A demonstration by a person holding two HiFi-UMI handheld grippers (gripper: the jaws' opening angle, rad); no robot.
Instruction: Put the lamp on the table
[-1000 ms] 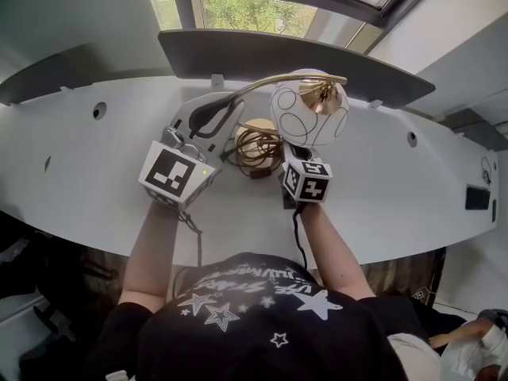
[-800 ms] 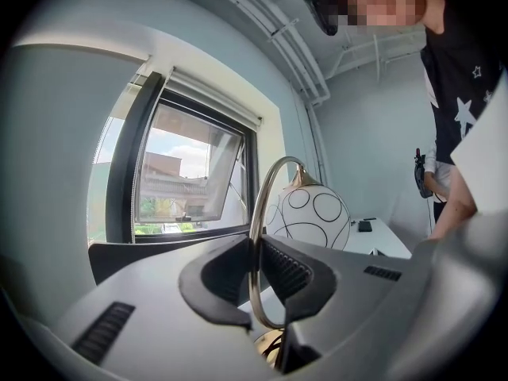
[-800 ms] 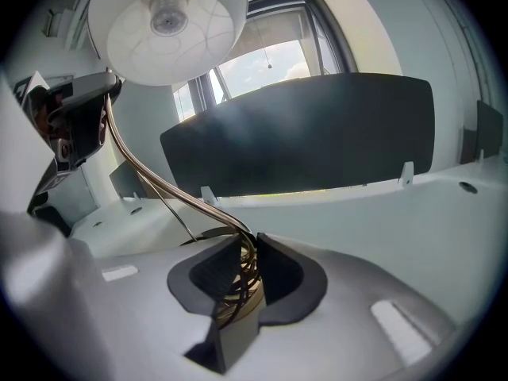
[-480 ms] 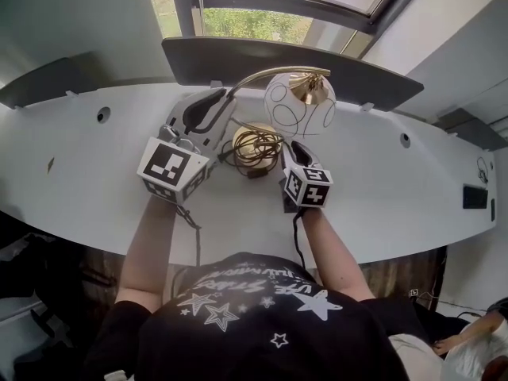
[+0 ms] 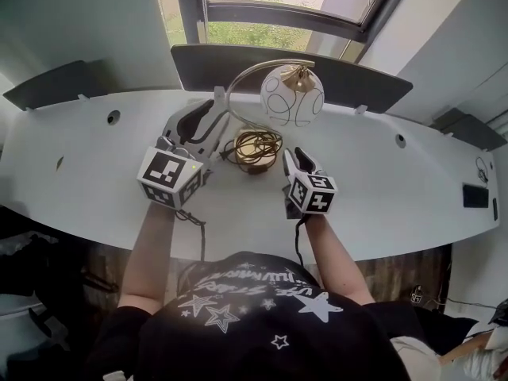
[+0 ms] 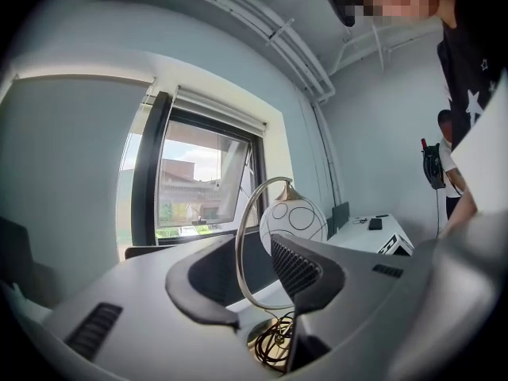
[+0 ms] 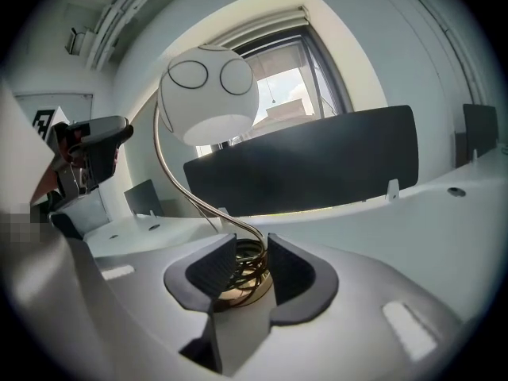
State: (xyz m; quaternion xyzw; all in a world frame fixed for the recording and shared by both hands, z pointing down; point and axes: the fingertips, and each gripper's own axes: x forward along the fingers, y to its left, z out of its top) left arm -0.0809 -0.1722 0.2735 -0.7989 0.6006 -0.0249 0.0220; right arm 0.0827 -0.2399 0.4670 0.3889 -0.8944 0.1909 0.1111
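The lamp stands upright on the white table [image 5: 95,157]. It has a white globe shade [image 5: 292,95] with black rings, a curved brass arm [image 5: 238,82] and a round base [image 5: 255,148] wound with dark cord. My left gripper [image 5: 205,120] sits just left of the arm; its jaws have just been opening and stand wide. In the left gripper view [image 6: 250,276] the arm [image 6: 238,252] shows in the gap, untouched. My right gripper [image 5: 300,159] is near the base's right side, slightly open. In the right gripper view [image 7: 252,252] the base [image 7: 248,286] lies beyond its tips.
A dark screen panel [image 5: 262,58] runs along the table's far edge under a window [image 5: 270,6]. Cable holes [image 5: 113,117] [image 5: 401,140] pierce the tabletop. A small black object [image 5: 475,197] lies far right. The person's body is at the near edge.
The left jaws were shut on the brass arm and have opened off it. Both grippers have drawn back toward the person. The lamp, earlier nearer the camera, now rests on the table.
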